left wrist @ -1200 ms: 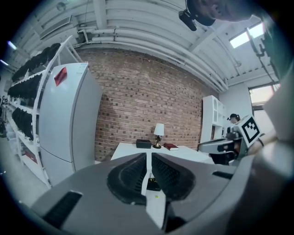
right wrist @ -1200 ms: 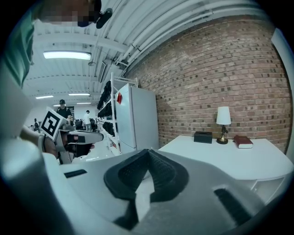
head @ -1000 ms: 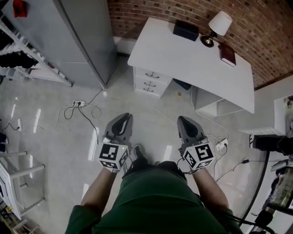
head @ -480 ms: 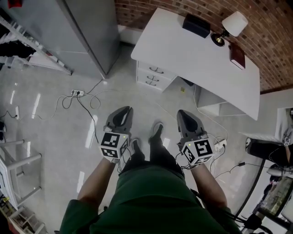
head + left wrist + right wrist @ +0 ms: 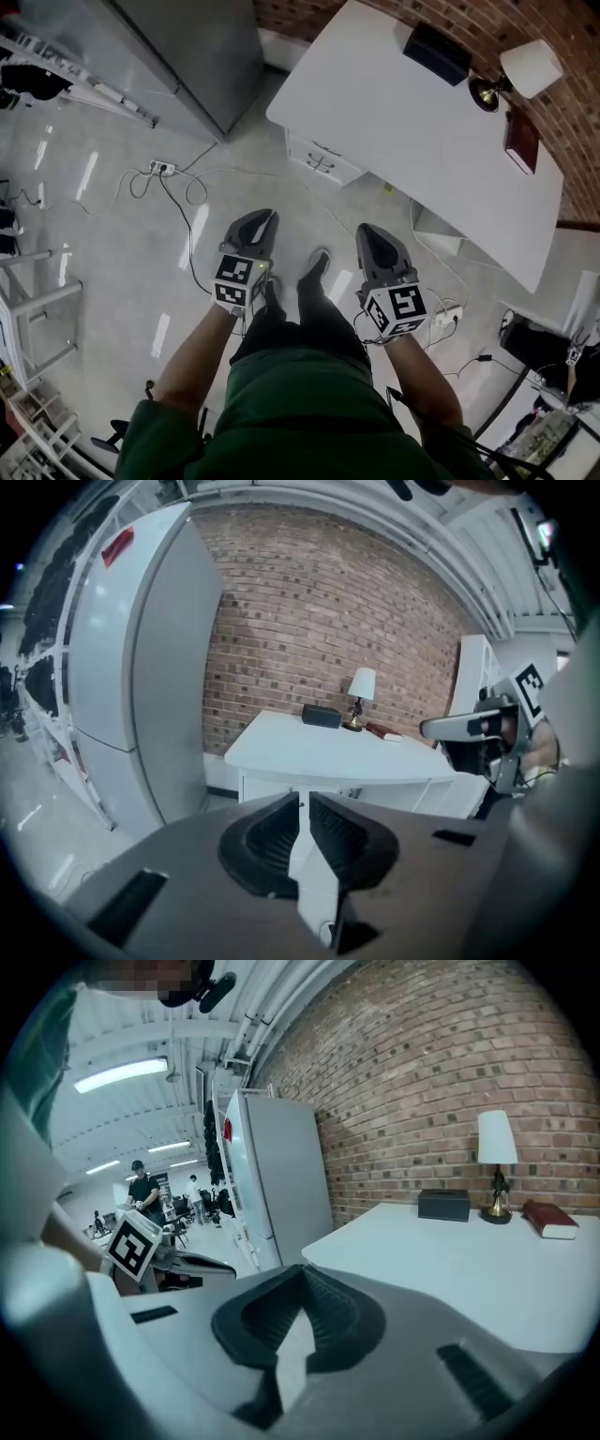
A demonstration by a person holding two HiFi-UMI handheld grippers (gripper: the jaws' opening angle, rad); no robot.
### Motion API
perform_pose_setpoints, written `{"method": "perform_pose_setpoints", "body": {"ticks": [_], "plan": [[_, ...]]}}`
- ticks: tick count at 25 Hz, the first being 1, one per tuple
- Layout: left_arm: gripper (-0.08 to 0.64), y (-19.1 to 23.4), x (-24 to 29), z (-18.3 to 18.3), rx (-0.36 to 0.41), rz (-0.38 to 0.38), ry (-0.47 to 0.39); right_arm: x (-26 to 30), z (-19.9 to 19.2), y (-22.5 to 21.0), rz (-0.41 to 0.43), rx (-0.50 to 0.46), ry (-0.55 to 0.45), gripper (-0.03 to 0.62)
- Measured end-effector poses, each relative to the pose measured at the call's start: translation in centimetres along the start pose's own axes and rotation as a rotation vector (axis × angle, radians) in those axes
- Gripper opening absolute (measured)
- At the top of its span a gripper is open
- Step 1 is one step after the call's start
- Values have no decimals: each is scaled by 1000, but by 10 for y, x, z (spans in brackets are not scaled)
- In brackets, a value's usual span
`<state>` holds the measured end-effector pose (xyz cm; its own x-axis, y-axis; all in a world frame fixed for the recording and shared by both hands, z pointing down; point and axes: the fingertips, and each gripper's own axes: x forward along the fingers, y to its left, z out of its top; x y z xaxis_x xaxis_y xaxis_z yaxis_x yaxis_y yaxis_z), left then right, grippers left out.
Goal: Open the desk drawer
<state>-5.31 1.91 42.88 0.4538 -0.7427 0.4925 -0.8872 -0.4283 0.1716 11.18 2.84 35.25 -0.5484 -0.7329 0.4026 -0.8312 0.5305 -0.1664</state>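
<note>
From my head camera I look steeply down on my own legs and a shoe (image 5: pixel 317 265) on the pale floor (image 5: pixel 112 234), with my left tongs (image 5: pixel 262 216) and right tongs (image 5: pixel 364 228) held out side by side, both well short of the white desk (image 5: pixel 403 122). The drawer stack (image 5: pixel 322 161) sits under the desk's near-left end, its fronts facing me and none pulled out. On the desktop's far side stand a black box (image 5: pixel 437 52), a lamp (image 5: pixel 525 73) and a dark red book (image 5: pixel 521 142). A grey cabinet (image 5: pixel 197 47) stands to the desk's left, and a power strip (image 5: pixel 161 168) with trailing cable lies on the floor. From my left tongs' camera the two black ribbed jaws are drawn all but together, with only a thin slit between them and nothing in it. They point at the desk's front, where the white drawer unit shows just above the tips, with a brick wall (image 5: pixel 309 621) behind. My right tongs show at the right edge, apart from the left. From my right tongs' camera the jaws are clenched, their tips meeting in a point and gripping nothing. Beyond them lies the desktop with box, lamp and book along the wall; the drawers are out of this view, and people stand far off to the left.
</note>
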Motion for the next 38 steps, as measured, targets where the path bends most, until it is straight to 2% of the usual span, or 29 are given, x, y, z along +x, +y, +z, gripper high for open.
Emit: {"method": "perform_pose_setpoints", "body": {"ticks": [4,8,10,13,18,20,23,25,26,28,31,35,38], "plan": [[32,9,53,-15,-35,5,19,32,-24,-26,37,-28,42,2],[32,22,112,-43,-70,-15,32,64,-49,-38,75,-182,71,2],[32,34,146,-66,-98,-26,42,83,-70,-43,79,-228,98,2],[32,47,190,-109,-169,-40,70,105,-109,-53,79,-237,143,2],[32,53,245,-176,-221,-89,146,124,-153,-68,46,-209,177,2],[32,60,264,-196,-325,-96,166,133,-166,-68,49,-224,184,2],[37,77,297,-222,-584,-98,159,146,-185,-60,78,-274,204,2],[83,85,321,-236,-714,-98,143,152,-198,-56,101,-287,214,2],[94,84,332,-243,-741,-106,142,155,-204,-54,110,-281,210,2],[107,82,350,-254,-737,-112,150,158,-217,-49,129,-260,207,2],[110,93,369,-261,-743,-72,125,162,-242,-44,159,-243,230,2],[110,90,407,-274,-915,-138,46,164,-263,-53,171,-197,267,2],[110,91,422,-280,-963,-158,17,163,-271,-63,173,-196,268,2]]}}
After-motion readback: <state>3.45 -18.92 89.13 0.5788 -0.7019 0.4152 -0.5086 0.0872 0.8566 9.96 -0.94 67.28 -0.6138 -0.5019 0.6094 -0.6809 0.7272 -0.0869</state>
